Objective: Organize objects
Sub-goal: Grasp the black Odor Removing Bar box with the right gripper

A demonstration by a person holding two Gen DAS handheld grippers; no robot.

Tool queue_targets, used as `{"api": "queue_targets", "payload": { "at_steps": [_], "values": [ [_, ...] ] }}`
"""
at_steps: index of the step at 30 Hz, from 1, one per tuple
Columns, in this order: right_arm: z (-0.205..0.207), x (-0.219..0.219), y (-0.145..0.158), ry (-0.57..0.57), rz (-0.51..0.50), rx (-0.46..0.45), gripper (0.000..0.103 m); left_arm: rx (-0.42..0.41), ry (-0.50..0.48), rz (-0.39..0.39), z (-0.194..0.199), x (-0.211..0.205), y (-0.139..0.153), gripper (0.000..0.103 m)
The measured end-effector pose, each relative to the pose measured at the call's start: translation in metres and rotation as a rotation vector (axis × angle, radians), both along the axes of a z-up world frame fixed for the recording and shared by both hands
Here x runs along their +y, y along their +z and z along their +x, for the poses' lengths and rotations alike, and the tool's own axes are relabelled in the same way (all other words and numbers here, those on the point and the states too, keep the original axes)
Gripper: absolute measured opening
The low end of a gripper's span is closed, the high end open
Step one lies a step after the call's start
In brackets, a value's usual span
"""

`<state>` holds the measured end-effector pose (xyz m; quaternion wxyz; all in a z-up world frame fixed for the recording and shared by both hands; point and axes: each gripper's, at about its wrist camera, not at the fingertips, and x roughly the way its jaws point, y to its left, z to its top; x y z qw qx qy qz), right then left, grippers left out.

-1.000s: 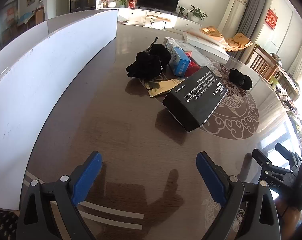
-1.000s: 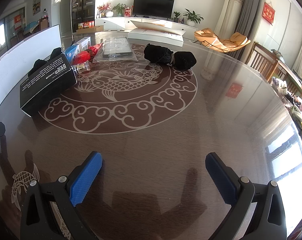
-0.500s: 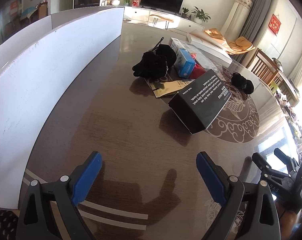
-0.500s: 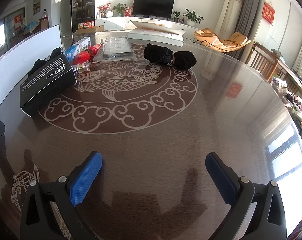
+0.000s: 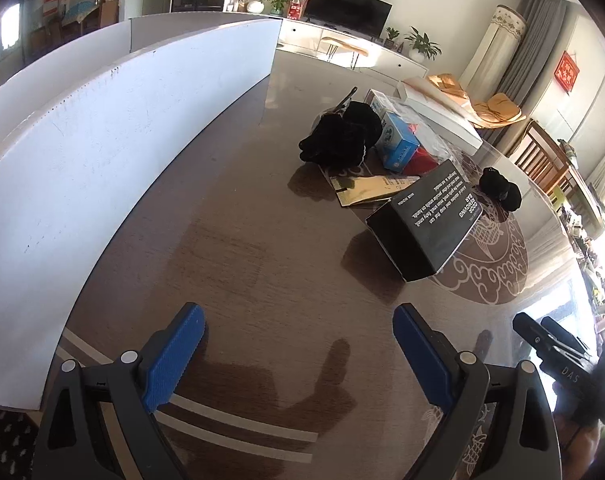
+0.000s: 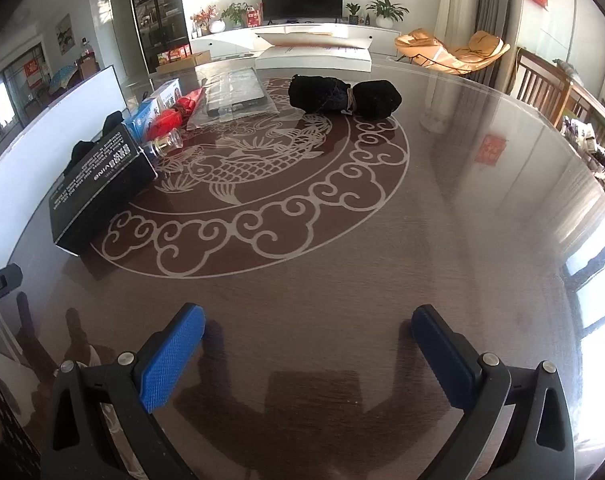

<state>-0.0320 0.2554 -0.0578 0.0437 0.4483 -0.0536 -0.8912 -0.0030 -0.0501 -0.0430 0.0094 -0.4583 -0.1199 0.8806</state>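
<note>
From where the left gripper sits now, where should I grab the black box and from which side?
Take the black box across its narrow width at the near end, coming straight in from the left gripper. It lies flat with that short end facing the open gripper, and the table around it looks free.

Both tools look alike. The left gripper (image 5: 298, 354) has a dark grey, triangular-framed body with cut-out windows, silver round screws at the joints, and two fingers (image 5: 172, 360) faced with blue, finely knurled pads. The right gripper (image 6: 308, 356) shares that build; its black housing, seen from the left wrist, bears white letters "DAS".
</note>
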Motion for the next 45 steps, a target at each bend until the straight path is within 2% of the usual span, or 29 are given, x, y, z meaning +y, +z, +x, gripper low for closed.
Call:
{"api": "queue_targets", "payload": {
  "at_steps": [4,7,10,13,17,19,24,31,32,33,34,35,37,39,45],
  "values": [
    [-0.030,-0.045,0.030,0.055,-0.169,0.030,0.103,0.010,-0.002,-0.022,0.001,0.003,0.002,0.096],
    [-0.070,-0.089,0.034,0.097,-0.228,-0.042,0.103,0.025,0.016,-0.020,0.003,-0.001,0.004,0.096],
    [-0.100,-0.126,0.019,0.091,-0.151,-0.142,0.103,0.041,0.039,-0.018,0.006,-0.006,0.007,0.096],
    [-0.110,-0.151,0.007,0.135,-0.085,-0.185,0.103,0.052,0.048,-0.015,0.008,-0.008,0.009,0.096],
    [-0.098,-0.152,0.009,0.176,-0.061,-0.171,0.102,0.048,0.037,-0.018,0.006,-0.006,0.008,0.096],
    [-0.089,-0.149,0.010,0.215,-0.069,-0.175,0.095,0.047,0.030,-0.021,0.005,-0.004,0.008,0.096],
    [-0.072,-0.143,0.001,0.282,0.005,-0.196,0.095,0.048,0.024,-0.028,0.005,-0.002,0.008,0.096],
    [-0.067,-0.146,0.000,0.315,0.001,-0.168,0.096,0.033,0.039,-0.028,0.004,-0.004,0.006,0.096],
    [-0.065,-0.146,0.000,0.319,0.012,-0.155,0.093,0.031,0.036,-0.020,0.004,-0.005,0.005,0.096],
    [-0.063,-0.145,0.001,0.314,0.047,-0.140,0.082,0.034,0.035,-0.018,0.004,-0.005,0.006,0.096],
    [-0.061,-0.143,0.002,0.319,0.066,-0.125,0.067,0.038,0.037,-0.021,0.005,-0.005,0.007,0.096],
    [-0.058,-0.140,0.004,0.324,0.062,-0.115,0.060,0.041,0.036,-0.022,0.005,-0.004,0.007,0.096],
    [-0.054,-0.131,0.005,0.308,0.073,-0.112,0.034,0.036,0.032,-0.022,0.005,-0.003,0.006,0.096],
    [-0.050,-0.118,0.006,0.284,0.074,-0.108,0.027,0.032,0.029,-0.019,0.005,-0.004,0.006,0.096],
    [-0.030,-0.076,0.008,0.210,0.081,-0.091,0.027,0.009,0.036,0.010,0.003,-0.007,0.002,0.096]
  ]
}}
